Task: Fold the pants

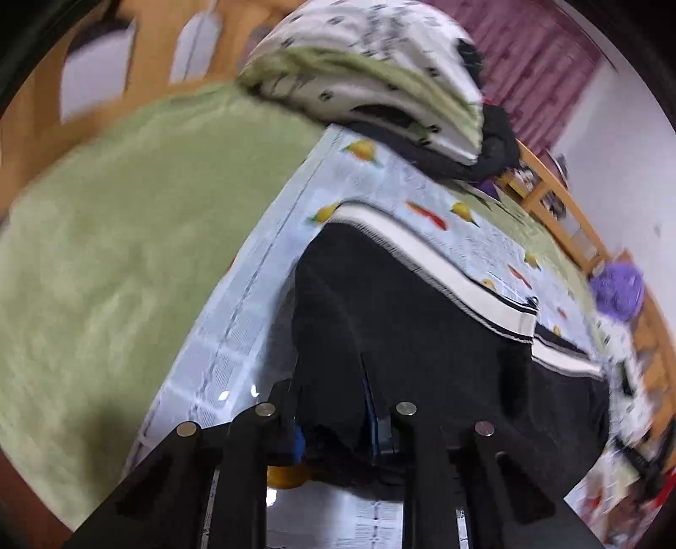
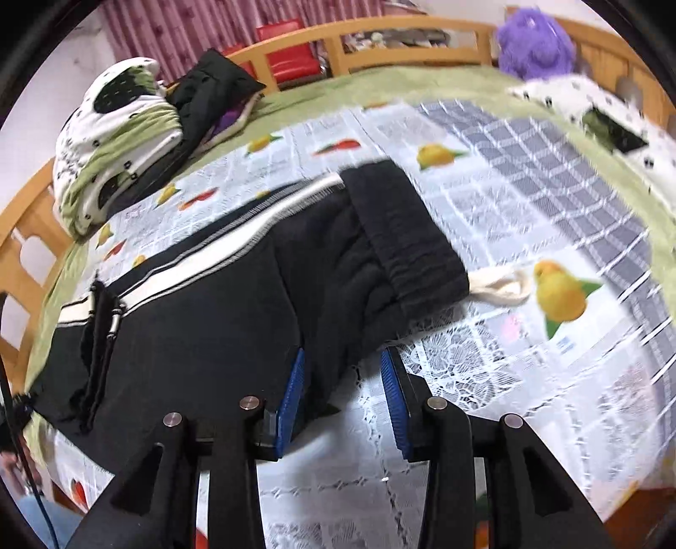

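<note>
Black pants (image 2: 236,304) with a white side stripe (image 2: 236,228) lie folded lengthwise on a fruit-print sheet (image 2: 528,202). The elastic waistband (image 2: 405,236) points to the right, with a cream drawstring (image 2: 502,287) trailing from it. My right gripper (image 2: 342,354) is open at the pants' near edge. A flap of black cloth lies between its blue pads (image 2: 291,397) without being pressed. In the left wrist view the pants (image 1: 422,329) rise toward the lens. My left gripper (image 1: 338,422) is shut on a bunch of that black fabric, which covers most of its pads.
A rolled white-and-green quilt (image 2: 114,139) and a black jacket (image 2: 211,84) sit at the far left of the bed. A green blanket (image 1: 105,253) spreads to the left. A purple plush (image 2: 532,42) rests by the wooden bed rail (image 2: 401,33), with red chairs (image 2: 291,55) behind.
</note>
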Motion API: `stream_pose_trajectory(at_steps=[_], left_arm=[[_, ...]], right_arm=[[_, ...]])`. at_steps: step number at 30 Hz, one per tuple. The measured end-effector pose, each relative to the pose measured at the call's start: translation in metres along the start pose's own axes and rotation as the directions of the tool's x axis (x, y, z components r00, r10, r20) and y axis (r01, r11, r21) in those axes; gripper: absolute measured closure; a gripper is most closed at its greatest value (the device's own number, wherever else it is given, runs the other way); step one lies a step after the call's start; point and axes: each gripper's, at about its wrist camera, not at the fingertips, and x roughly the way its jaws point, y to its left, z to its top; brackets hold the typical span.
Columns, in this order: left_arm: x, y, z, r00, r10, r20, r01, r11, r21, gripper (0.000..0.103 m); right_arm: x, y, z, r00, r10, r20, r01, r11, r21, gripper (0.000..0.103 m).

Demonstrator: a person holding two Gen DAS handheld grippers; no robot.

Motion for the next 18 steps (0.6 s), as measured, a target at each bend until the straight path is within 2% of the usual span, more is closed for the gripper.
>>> stream_pose_trajectory(at_steps=[2, 6, 9, 11, 15, 17, 18], left_arm=[[-0.012, -0.024, 0.008, 0.999, 0.037, 0.029, -0.039, 0.996, 0.074, 0.084], [-0.033, -0.057, 0.023, 0.998, 0.031, 0.058, -0.039, 0.988, 0.147, 0.085], [-0.04, -0.074, 0.028, 0.997, 0.053, 0.05, -0.061, 0.982, 0.177, 0.084], [-0.038, -0.077, 0.027, 0.997, 0.074, 0.036, -0.08, 0.981, 0.177, 0.083], [-0.03, -0.062, 0.012, 0.991, 0.137, 0.013, -0.137, 0.978, 0.158, 0.07], [-0.023, -0.044, 0.006, 0.989, 0.145, -0.012, -0.142, 0.981, 0.134, 0.056], [-0.02, -0.037, 0.004, 0.989, 0.145, -0.021, -0.142, 0.982, 0.124, 0.054]], right_arm=[[-0.013, 0.009, 0.005, 0.999, 0.027, 0.028, -0.027, 1.0, -0.003, 0.066], [-0.031, 0.04, 0.02, 0.993, 0.112, 0.037, -0.112, 0.994, -0.022, 0.065], [-0.038, 0.076, 0.027, 0.985, 0.164, 0.051, -0.161, 0.985, -0.057, 0.062], [-0.034, 0.105, 0.028, 0.978, 0.204, 0.03, -0.2, 0.974, -0.102, 0.059], [-0.008, 0.182, 0.012, 0.968, 0.246, -0.047, -0.25, 0.935, -0.254, 0.059], [0.013, 0.213, 0.003, 0.96, 0.265, -0.092, -0.281, 0.912, -0.299, 0.059], [0.022, 0.224, -0.001, 0.956, 0.271, -0.111, -0.292, 0.906, -0.307, 0.059]])
